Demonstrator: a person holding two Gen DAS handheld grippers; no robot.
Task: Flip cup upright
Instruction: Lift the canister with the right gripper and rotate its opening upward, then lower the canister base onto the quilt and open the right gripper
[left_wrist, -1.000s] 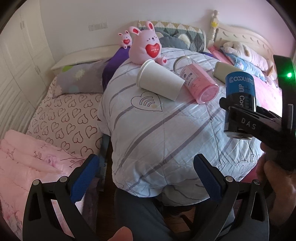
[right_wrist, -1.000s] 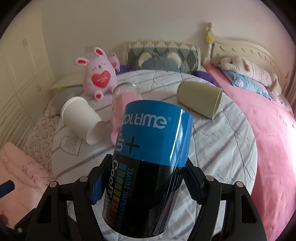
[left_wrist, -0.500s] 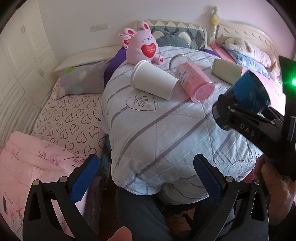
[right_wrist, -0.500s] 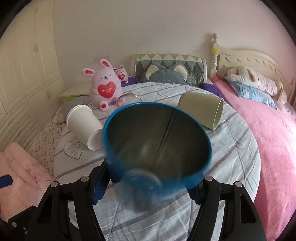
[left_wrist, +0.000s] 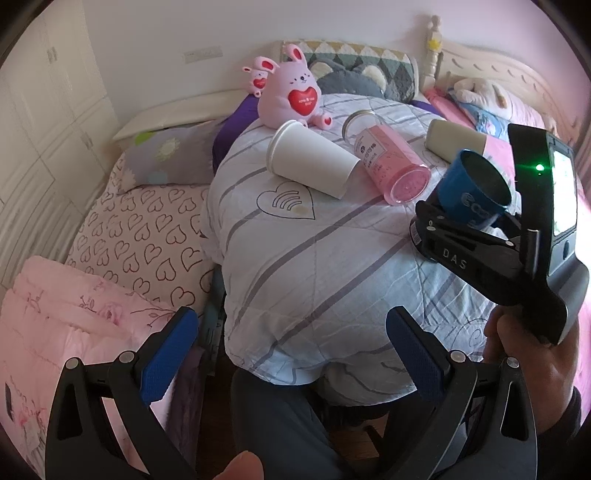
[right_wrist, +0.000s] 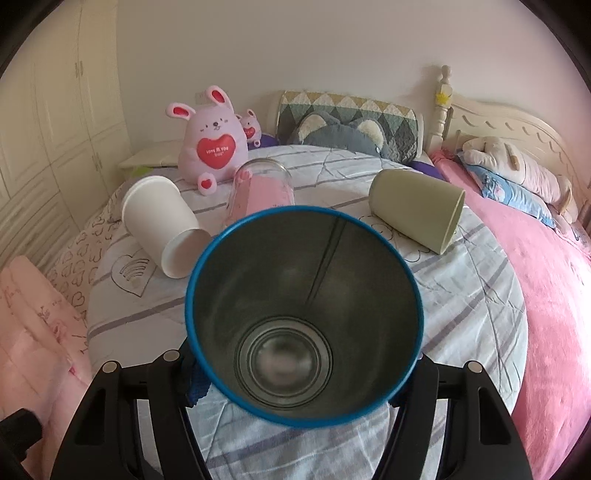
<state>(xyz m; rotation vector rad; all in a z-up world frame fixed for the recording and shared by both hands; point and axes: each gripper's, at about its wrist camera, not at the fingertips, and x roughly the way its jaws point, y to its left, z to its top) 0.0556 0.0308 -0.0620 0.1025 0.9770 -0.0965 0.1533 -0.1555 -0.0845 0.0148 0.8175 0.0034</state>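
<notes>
Cup interior fills the lower centre of the right wrist view: the blue cup (right_wrist: 304, 325), clamped between the right gripper's (right_wrist: 303, 373) pads, shows a bare metal inside with nothing in it. Behind it on the striped quilt (right_wrist: 461, 302) lie a white paper cup (right_wrist: 162, 225), a pink glass jar (right_wrist: 260, 192) and a green cup (right_wrist: 417, 208), all on their sides. Only the left wrist view shows the blue cup's printed outside, at right of frame, mouth tilted upward. The left gripper (left_wrist: 291, 354) is spread wide, holding nothing.
</notes>
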